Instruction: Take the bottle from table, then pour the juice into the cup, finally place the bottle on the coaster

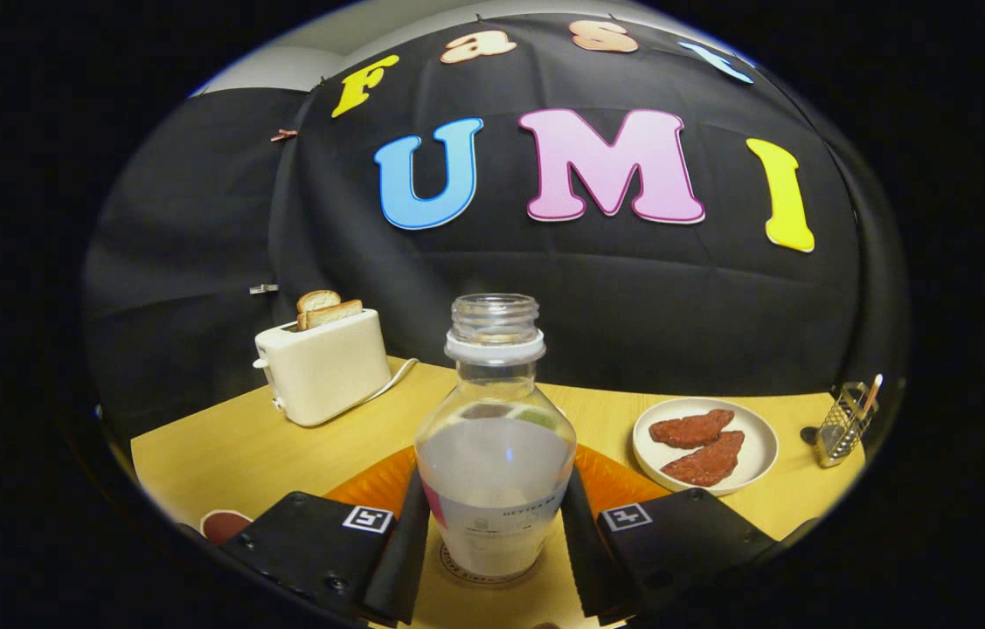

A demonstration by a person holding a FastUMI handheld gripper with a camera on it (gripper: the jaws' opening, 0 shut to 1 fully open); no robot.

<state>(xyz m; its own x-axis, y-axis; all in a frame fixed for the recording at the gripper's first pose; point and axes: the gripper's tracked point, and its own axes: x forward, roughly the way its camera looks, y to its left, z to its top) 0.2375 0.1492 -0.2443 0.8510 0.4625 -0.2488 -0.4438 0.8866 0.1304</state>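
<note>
Tongs [496,533] hold the bottle [495,454] btwn both fingers, w/ each finger pressed on a side. I see it upright, cap off, on the coaster [457,572] on the surface [221,454]. Toaster [323,365] sits beyond, plate [750,432] w/ red slices nearby.

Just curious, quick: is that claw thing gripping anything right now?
Gripper: closed on the uncapped juice bottle, one finger on each side.

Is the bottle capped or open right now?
Open. The bottle stands upright between the gripper fingers with bare neck threads and no cap; pale liquid fills its lower part.
</note>
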